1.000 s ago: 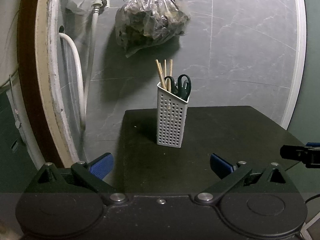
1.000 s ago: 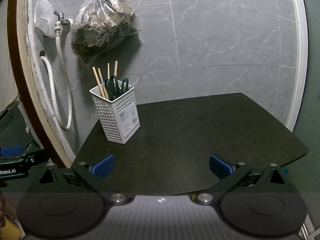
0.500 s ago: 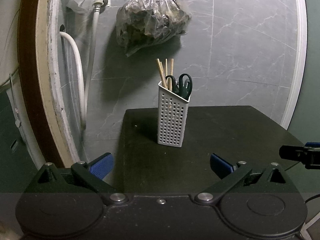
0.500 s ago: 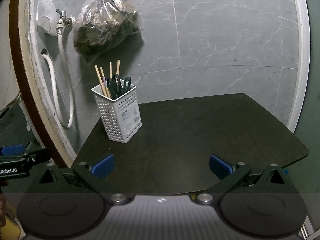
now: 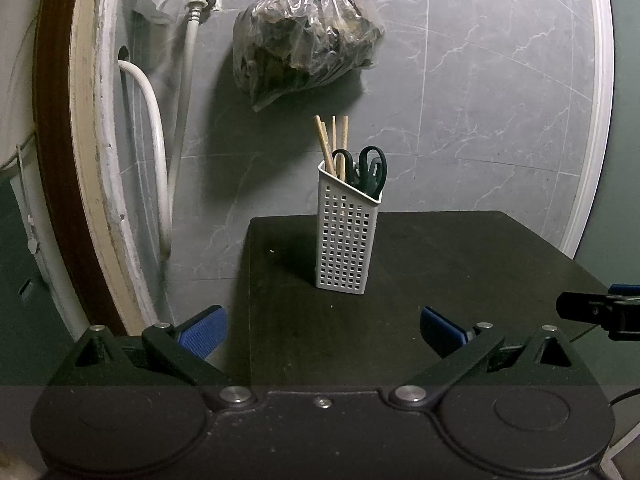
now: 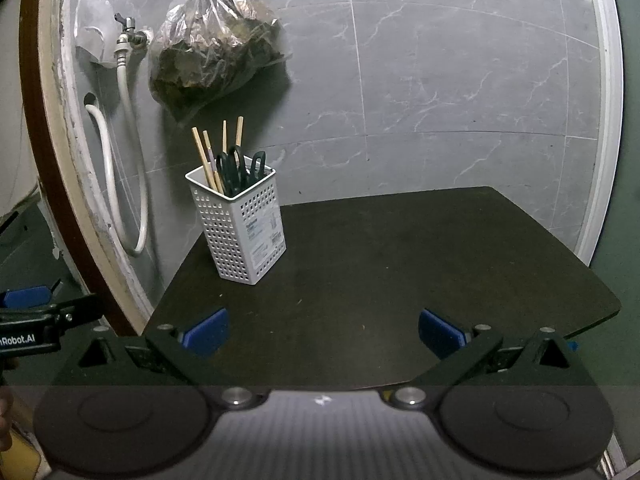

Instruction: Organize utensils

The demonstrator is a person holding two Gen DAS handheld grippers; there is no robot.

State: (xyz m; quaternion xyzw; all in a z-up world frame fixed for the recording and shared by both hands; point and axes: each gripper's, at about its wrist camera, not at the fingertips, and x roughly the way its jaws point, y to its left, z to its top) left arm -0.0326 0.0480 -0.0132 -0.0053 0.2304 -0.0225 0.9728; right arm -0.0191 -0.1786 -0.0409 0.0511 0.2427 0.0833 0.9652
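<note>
Behind everything, the grey marbled tile wall [image 6: 460, 92] fills the background, with a clear plastic bag of dark dried leaves [image 5: 306, 36] hanging on it and a white hose [image 6: 120, 184] looping down from a tap at the left; below it the dark matte surface [image 6: 400, 264] carries only one item, near its back left corner; the white perforated plastic holder [image 6: 240, 228] stands upright there, close to the wall, probably so the rest stays free for working; inside it the black-handled scissors [image 5: 366, 170] sit handles up, blades down, long axis near vertical; the pale wooden chopsticks [image 5: 334, 142] lean slightly left, tips out of sight; nothing loose lies outside, so sorting looks finished; the left claw [image 5: 323, 326] and right claw [image 6: 323, 328] both hang spread wide and empty, well short of the holder.
</note>
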